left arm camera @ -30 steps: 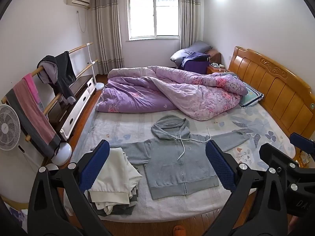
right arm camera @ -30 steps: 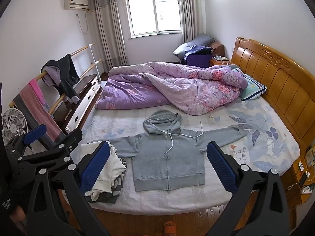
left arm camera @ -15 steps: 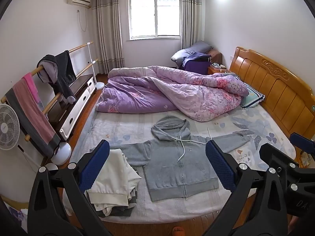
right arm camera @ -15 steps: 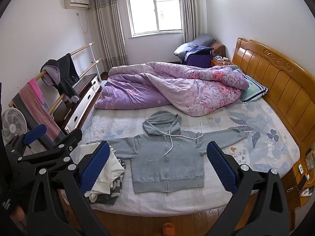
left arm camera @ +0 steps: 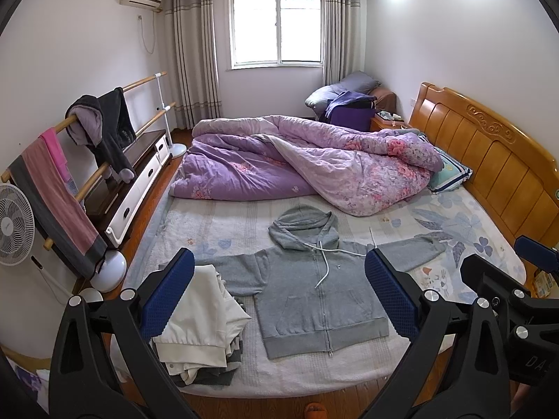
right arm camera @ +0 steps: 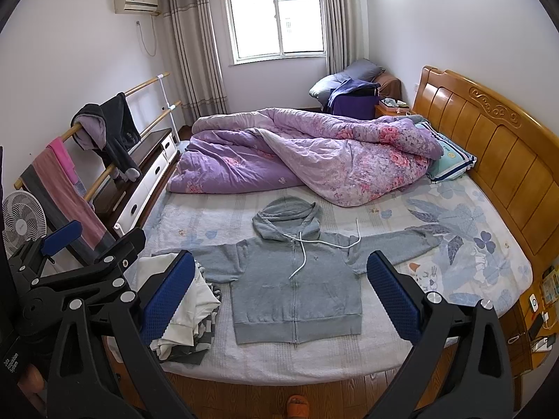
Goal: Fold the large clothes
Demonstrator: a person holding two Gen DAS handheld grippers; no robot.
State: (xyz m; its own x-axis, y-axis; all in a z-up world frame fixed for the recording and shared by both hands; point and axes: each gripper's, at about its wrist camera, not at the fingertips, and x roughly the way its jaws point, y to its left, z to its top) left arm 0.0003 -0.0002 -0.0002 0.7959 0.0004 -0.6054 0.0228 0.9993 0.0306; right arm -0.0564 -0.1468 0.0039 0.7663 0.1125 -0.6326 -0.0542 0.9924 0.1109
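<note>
A grey zip hoodie [left arm camera: 314, 289] lies flat and face up on the bed [left arm camera: 223, 227], sleeves spread, hood toward the window; it also shows in the right wrist view [right arm camera: 297, 282]. My left gripper [left arm camera: 279, 293] is open and empty, held well back from the bed's near edge. My right gripper [right arm camera: 279, 293] is open and empty too, beside the left one. The right gripper shows at the right of the left wrist view [left arm camera: 506, 289], and the left gripper at the left of the right wrist view [right arm camera: 80, 262].
A pile of folded white and grey clothes [left arm camera: 199, 328] sits at the bed's near left corner [right arm camera: 174, 307]. A purple quilt [left arm camera: 307, 164] covers the bed's far half. A wooden headboard [left arm camera: 489, 164] is right; a clothes rail [left arm camera: 91, 139], cabinet and fan [left arm camera: 14, 230] are left.
Both views have drifted slightly; the hoodie and pile lie as before. Both grippers stay open.
</note>
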